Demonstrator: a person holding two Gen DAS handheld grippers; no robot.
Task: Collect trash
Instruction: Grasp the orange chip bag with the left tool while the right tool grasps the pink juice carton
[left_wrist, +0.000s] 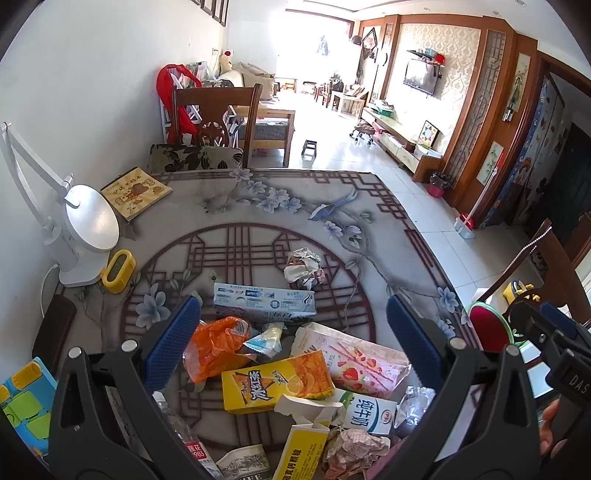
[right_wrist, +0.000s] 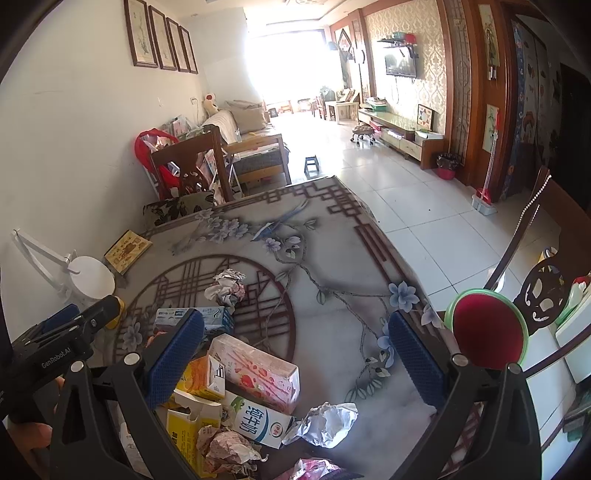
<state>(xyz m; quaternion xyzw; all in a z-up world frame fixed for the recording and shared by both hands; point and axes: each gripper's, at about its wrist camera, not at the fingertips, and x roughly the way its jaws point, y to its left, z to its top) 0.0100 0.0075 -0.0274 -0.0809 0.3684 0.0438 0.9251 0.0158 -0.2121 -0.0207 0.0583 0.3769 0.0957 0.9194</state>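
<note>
left claw (left_wrist: 293, 339) released, above trash pile | right claw (right_wrist: 295, 354) released, empty | tea carton (left_wrist: 277, 380) mid-pile on desk (left_wrist: 369, 258), just behind milk carton (left_wrist: 369, 411) | likely light, crushable; pinch across narrow sides

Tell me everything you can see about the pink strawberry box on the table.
The pink strawberry box is a flat cardboard carton printed with strawberries and thin biscuit sticks. It lies on its broad side on the table, and the end facing the camera in the right wrist view looks open or dented. The yellow drink carton overlaps its near-left edge; the milk carton lies against its near side.
</note>
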